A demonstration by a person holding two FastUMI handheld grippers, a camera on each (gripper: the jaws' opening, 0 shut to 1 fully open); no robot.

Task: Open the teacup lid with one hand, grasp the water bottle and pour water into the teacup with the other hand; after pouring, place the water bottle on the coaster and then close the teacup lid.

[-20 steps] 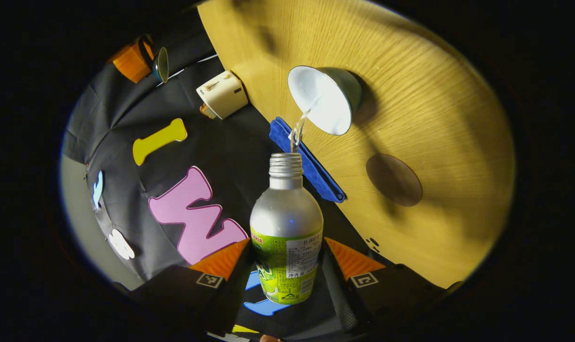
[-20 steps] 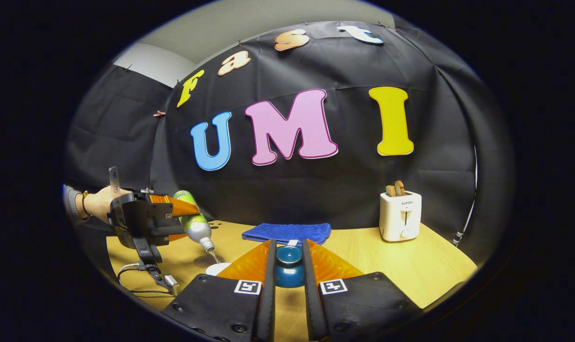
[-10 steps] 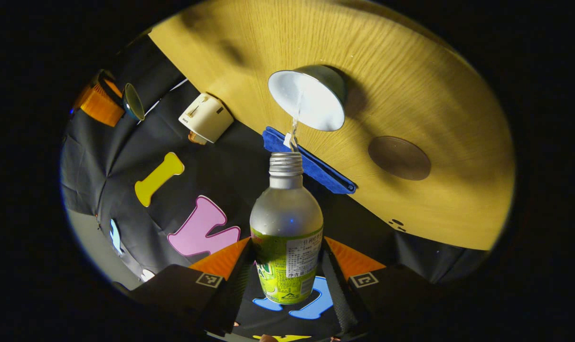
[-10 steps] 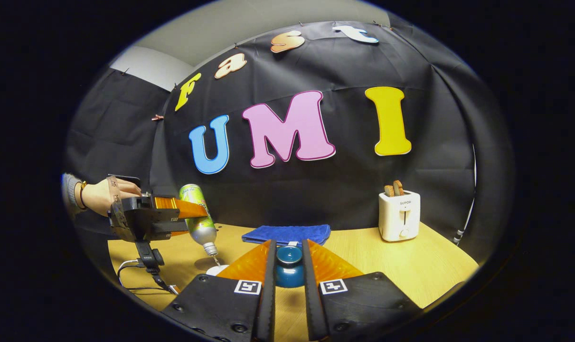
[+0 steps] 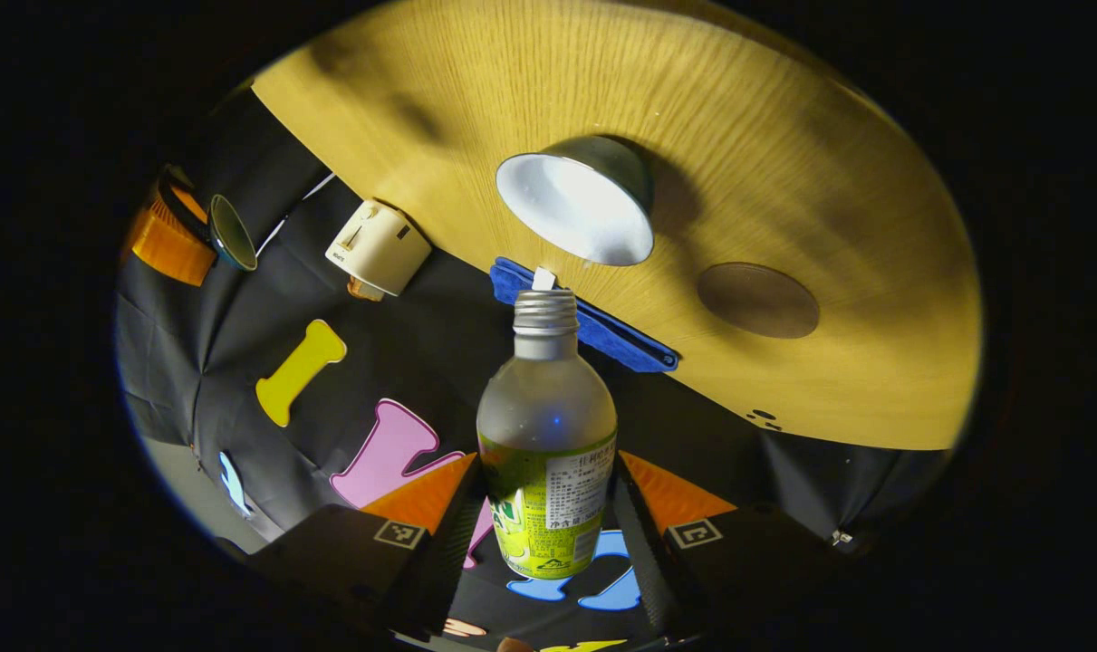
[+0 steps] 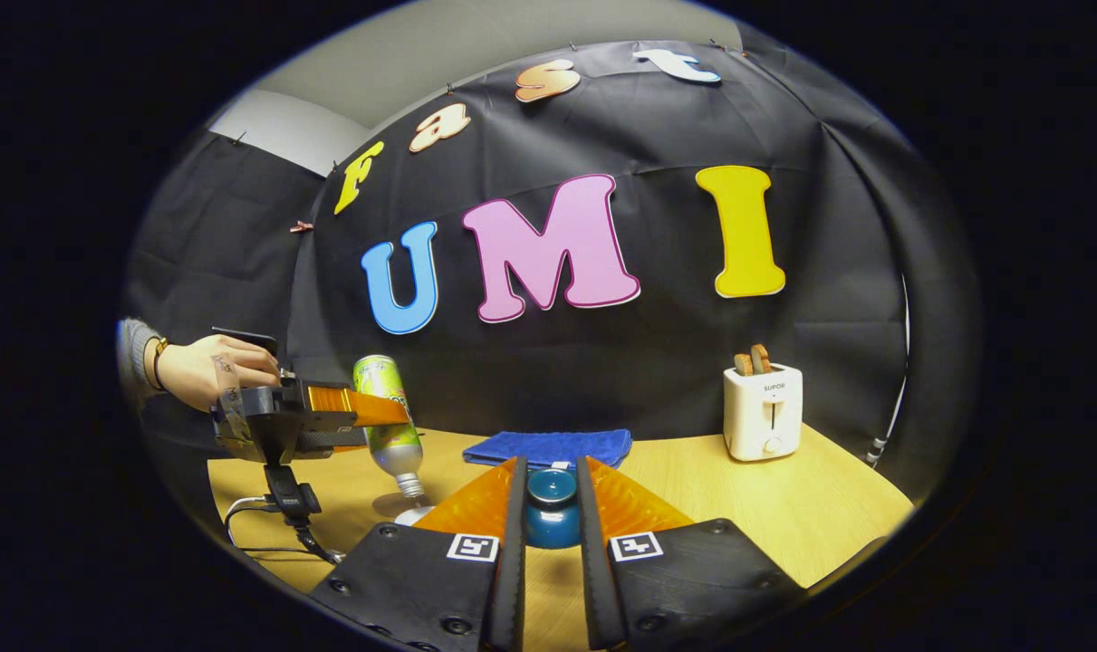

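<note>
Left claw (image 5: 548, 534) clamps the bottle (image 5: 548, 435) at its label, neck tipped toward the cup (image 5: 573, 201) at 12 o'clock | coaster (image 5: 758, 300) at 2 o'clock on the counter (image 5: 784, 154) | smooth, light metal: hold firmly mid-body | right claw (image 6: 550, 516) pinches the lid (image 6: 551, 509), which is fragile.

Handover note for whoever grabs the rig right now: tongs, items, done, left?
Left tongs: shut on the bottle, tipped neck-down over the open cup; no stream visible.
Right tongs: shut on the lid, held up off the cup.
Coaster bare on the table, beside the cup.
Done: lid off, bottle grasped, tipped over the cup.
Left: right the bottle, set it on the coaster, close the lid.
</note>
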